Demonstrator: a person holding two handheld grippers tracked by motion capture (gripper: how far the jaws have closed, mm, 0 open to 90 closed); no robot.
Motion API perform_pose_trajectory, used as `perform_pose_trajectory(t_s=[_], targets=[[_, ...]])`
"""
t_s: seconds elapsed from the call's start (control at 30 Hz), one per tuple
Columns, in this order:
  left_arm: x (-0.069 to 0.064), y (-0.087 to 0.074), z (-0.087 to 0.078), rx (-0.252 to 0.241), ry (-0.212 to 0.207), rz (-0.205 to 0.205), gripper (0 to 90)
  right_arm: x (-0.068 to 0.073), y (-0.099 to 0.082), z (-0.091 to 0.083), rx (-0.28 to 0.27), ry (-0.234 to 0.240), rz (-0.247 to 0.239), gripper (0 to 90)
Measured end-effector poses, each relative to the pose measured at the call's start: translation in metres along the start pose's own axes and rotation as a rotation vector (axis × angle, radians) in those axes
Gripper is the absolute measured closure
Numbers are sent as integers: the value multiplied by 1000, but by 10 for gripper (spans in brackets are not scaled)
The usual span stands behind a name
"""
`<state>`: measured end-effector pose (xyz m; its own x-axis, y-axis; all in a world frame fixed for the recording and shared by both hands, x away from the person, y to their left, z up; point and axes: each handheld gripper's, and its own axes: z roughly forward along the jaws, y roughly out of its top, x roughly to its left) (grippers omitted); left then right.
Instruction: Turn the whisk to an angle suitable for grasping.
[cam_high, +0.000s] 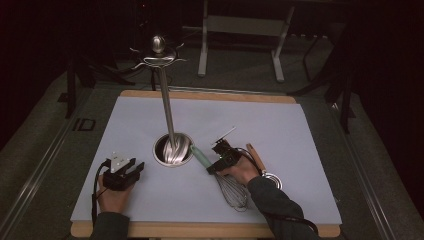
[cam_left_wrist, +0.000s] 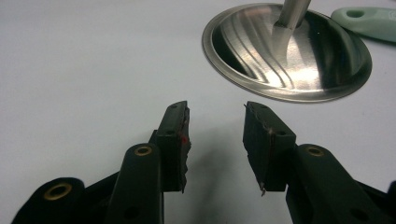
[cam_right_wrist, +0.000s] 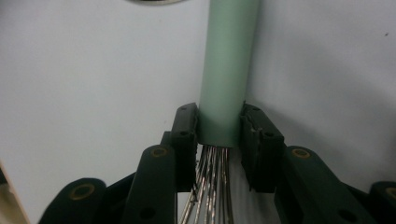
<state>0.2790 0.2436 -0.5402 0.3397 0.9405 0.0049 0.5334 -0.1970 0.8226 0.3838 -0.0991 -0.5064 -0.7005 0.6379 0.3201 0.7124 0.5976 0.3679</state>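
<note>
A whisk with a pale green handle lies flat on the white mat, right of the utensil stand's round steel base. My right gripper is shut on the whisk where the handle meets the wires. In the right gripper view both pads press against the sides of the green handle, and the wires run back between the jaws. My left gripper rests on the mat left of the base, open and empty. In the left gripper view it points toward the base.
The stand's pole rises to a hooked top. A wooden-handled utensil with a round metal end lies just right of my right hand. The white mat covers a wooden table; dark floor and frame legs lie beyond.
</note>
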Motion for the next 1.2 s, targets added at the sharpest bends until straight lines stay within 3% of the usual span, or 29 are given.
perform_pose_trajectory(t_s=[0.27, 0.6, 0.73, 0.83, 1.2], targets=[[2, -1, -2, -16, -12, -12, 607, 6, 1, -11, -48, 38, -31, 693], [2, -1, -2, -18, -13, -14, 607, 13, 5, -30, -148, 75, -50, 693], [2, -1, -2, -18, -13, -13, 607, 14, 6, -37, -175, 79, -56, 693], [2, -1, -2, -19, -14, -13, 609, 14, 7, -41, -182, 56, -74, 693], [2, -1, -2, -19, -13, -11, 612, 11, 9, -61, -271, 85, -74, 693]])
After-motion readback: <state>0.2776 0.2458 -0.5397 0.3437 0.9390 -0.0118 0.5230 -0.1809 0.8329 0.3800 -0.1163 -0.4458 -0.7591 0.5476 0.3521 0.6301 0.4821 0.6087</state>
